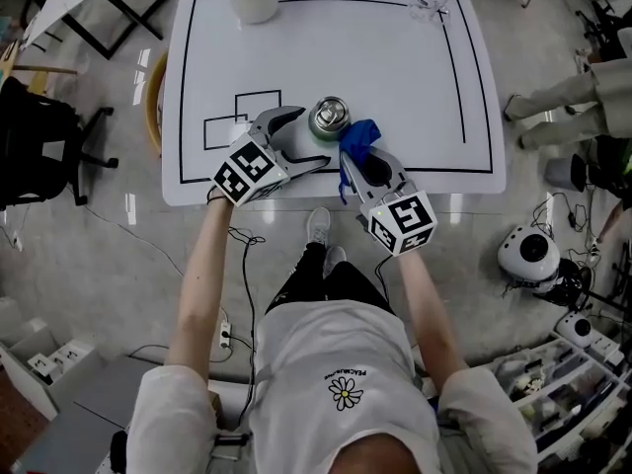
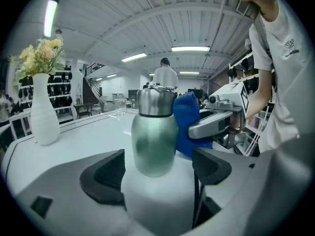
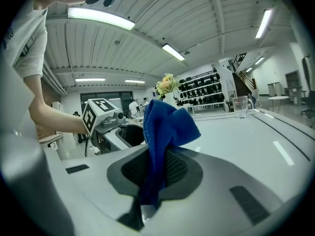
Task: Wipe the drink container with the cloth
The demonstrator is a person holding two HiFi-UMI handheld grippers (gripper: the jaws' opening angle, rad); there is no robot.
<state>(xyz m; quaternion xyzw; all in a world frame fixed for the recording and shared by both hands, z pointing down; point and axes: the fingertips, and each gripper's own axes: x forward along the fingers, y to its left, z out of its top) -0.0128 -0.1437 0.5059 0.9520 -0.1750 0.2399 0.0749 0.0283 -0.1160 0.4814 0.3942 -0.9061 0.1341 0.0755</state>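
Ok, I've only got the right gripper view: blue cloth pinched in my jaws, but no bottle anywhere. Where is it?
Observer: The bottle stands upright near the front edge of the table, between the jaws of the left gripper.
Operator: Is the left gripper clamped on it?
Observer: No. In the left gripper view its jaws stand apart, with a gap on each side of the bottle.
Operator: How close is my cloth?
Observer: The cloth is right beside the bottle, on the side facing the right gripper. I cannot tell whether they touch.
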